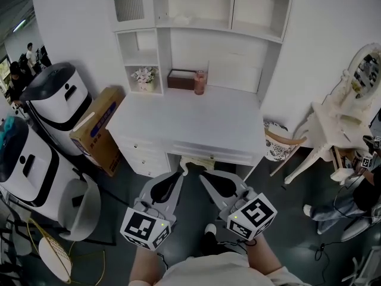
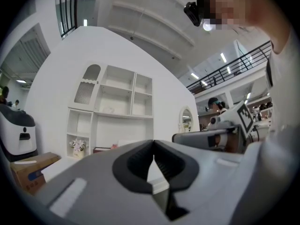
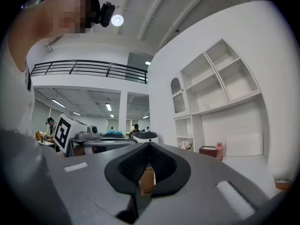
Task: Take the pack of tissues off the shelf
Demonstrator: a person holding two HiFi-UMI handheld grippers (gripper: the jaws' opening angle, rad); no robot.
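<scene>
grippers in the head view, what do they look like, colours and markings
Both the left gripper and right gripper have pale grey bodies with black ribbed pads lining the jaws. Each carries a white cube printed with black square markers and a small green light. The person wears a light top.

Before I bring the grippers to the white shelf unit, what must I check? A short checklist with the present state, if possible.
1. Left gripper open for grasping: not ok, jaws shut, empty.
2. Right gripper open: not ok, shut, empty.
3. Pack of tissues found: cannot tell; a small white item lies on the upper shelf, too small to identify.
4. Reach to the shelf: not ok, both are before the desk front edge.
5. Way over the desk: ok; brown box and pink bottle stand at the back.
</scene>
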